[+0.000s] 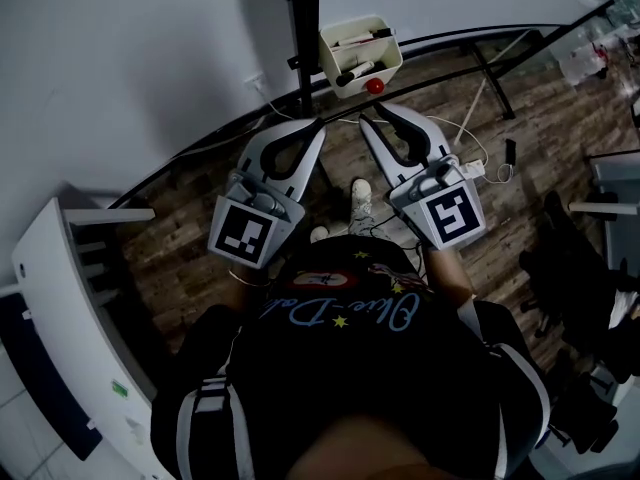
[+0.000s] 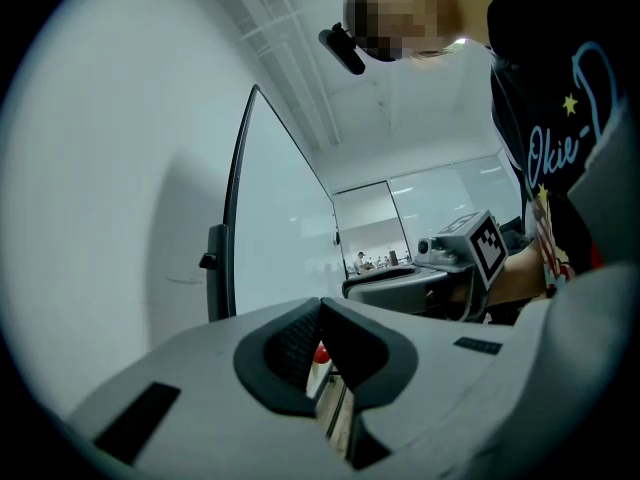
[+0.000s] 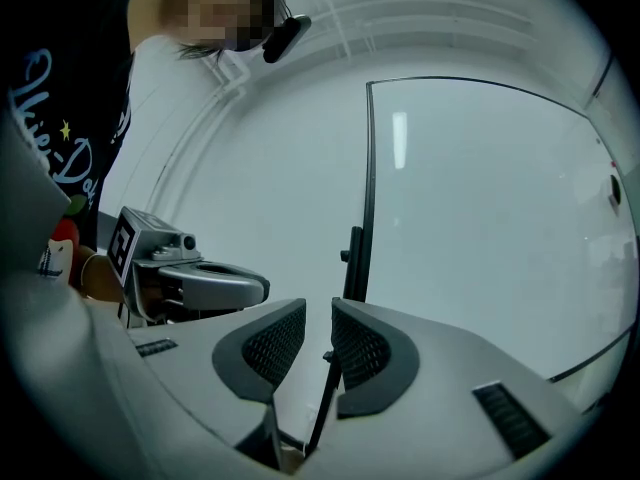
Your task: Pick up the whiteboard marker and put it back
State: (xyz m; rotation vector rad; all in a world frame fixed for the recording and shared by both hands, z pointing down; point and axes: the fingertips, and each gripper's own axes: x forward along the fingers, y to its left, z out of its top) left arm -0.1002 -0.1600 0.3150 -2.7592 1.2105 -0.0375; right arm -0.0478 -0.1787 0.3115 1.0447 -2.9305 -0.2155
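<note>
White tray point(image 1: 390, 58) with the marker point(image 1: 355, 72) lying inside, nothing gripped yet.
The marker is found just ahead of the right claw point(image 1: 371, 114), whose jaws are parted narrowly around nothing; the left claw point(image 1: 318, 126) is pressed closed and empty, with the tray ahead and to its right. For a clean pick, the right jaws should be widened and squared across the barrel before being closed.

A plain white wall point(image 1: 120, 58) is met by a floor point(image 1: 180, 258) laid in dark wood-look planks, across which white cables point(image 1: 470, 138) are trailed. A whiteboard point(image 3: 480, 228) is carried on a black stand point(image 1: 303, 28). A white shelf unit point(image 1: 60, 298) is set at the left and a black chair point(image 1: 570, 268) at the right.
</note>
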